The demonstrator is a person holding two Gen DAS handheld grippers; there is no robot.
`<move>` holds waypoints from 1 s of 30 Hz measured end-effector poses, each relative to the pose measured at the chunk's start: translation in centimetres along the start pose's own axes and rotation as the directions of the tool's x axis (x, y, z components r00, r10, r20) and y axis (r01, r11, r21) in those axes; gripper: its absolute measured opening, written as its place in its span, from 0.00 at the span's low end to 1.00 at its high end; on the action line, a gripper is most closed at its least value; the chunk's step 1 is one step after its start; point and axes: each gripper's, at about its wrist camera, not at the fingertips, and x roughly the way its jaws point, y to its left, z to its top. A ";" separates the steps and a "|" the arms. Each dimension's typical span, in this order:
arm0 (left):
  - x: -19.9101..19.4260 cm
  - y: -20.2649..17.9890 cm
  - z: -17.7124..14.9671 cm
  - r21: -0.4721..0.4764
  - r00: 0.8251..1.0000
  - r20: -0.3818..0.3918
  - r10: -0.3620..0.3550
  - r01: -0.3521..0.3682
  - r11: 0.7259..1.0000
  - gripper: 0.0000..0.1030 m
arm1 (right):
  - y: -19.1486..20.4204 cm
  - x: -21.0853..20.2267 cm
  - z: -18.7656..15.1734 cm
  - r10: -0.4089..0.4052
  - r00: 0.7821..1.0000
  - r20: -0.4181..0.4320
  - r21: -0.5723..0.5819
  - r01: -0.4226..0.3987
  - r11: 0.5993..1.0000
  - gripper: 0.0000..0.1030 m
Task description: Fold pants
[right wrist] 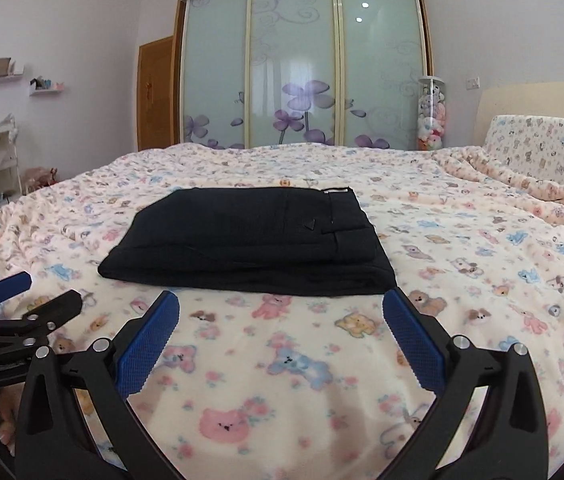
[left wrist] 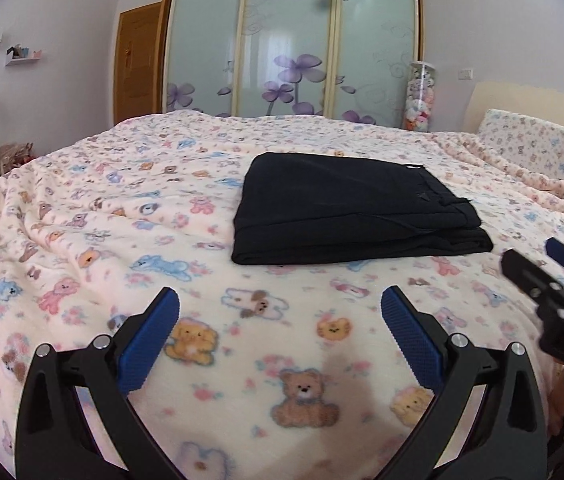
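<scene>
Pants (left wrist: 357, 210) lie ahead of both grippers, folded into a flat black rectangle in the middle of the bed, with a layered edge on the side nearest the pillow. Closest to me, the left gripper (left wrist: 280, 314) hangs just above the blanket (left wrist: 82, 208) with its blue-padded fingers (left wrist: 150, 344) spread wide and nothing between them. The right gripper (right wrist: 281, 316) sits beside it at much the same height, its jaws likewise parted and empty; its tips come close to the near edge of the folded cloth but do not touch it. Each gripper shows at the edge of the other's view. The blanket is cream fleece printed with teddy bears and spreads rumpled over the whole bed. A pillow (right wrist: 541, 144) in the same print leans against the headboard on the right. Behind the bed stands a wardrobe (right wrist: 301, 64) with frosted sliding doors bearing purple flowers, and next to it a tall clear tube (right wrist: 433, 114) filled with soft toys.
</scene>
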 end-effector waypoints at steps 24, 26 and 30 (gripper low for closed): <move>0.9 -1.7 -0.1 0.081 0.992 -0.049 0.118 -0.114 0.990 0.98 | 1.2 1.1 -0.4 -0.101 0.993 -0.065 -0.047 0.098 0.994 0.99; 0.9 -1.5 0.0 0.068 0.994 -0.056 0.097 -0.093 0.993 0.98 | 1.1 1.2 -0.4 -0.102 0.993 -0.065 -0.050 0.099 0.994 0.99; 0.9 -1.1 0.1 0.044 0.995 -0.056 0.077 -0.074 0.996 0.98 | 1.2 1.2 -0.4 -0.101 0.993 -0.066 -0.050 0.098 0.994 0.99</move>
